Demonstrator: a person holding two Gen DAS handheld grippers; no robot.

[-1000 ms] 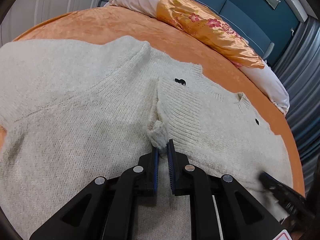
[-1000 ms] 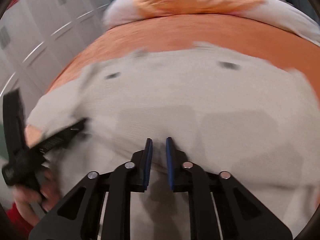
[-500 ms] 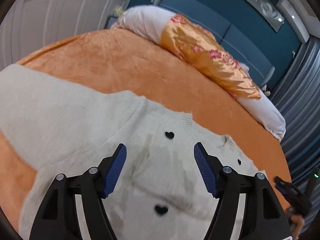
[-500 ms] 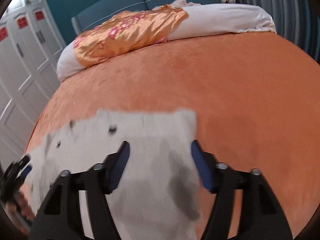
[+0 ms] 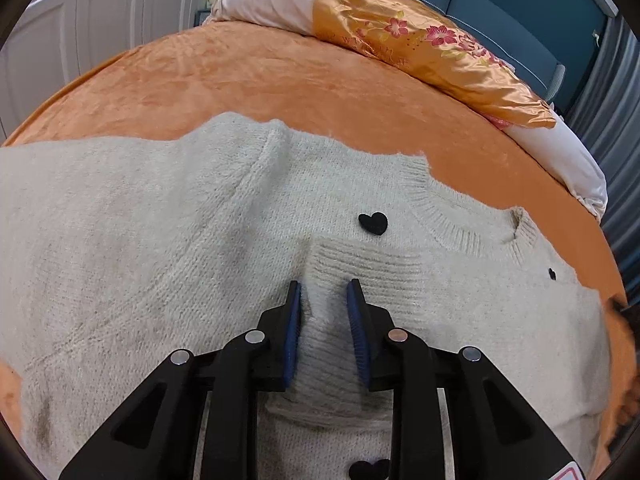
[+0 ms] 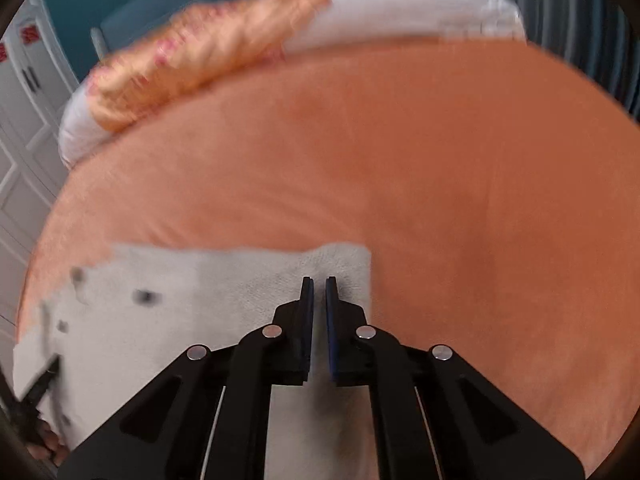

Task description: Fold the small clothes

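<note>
A cream knit sweater (image 5: 140,232) with small black hearts lies flat on the orange bedspread (image 5: 248,80). One sleeve is folded across the chest, its ribbed cuff (image 5: 360,276) lying below a black heart (image 5: 373,223). My left gripper (image 5: 323,294) is part open, its blue pads either side of the sleeve just behind the cuff. In the blurred right wrist view the sweater (image 6: 180,304) lies at lower left. My right gripper (image 6: 319,286) has its jaws nearly together over the sweater's far right corner; whether it pinches cloth is unclear.
An orange floral pillow (image 5: 420,44) and a white pillow (image 5: 272,0) lie along the head of the bed. White wardrobe doors (image 5: 100,12) stand to the left, grey curtains (image 5: 616,128) to the right. Bare orange bedspread (image 6: 460,200) spreads right of the sweater.
My left gripper opened wide and lifted, then came down narrower around the folded sleeve. My right gripper opened, swung to the sweater's right corner and closed to a narrow gap.
</note>
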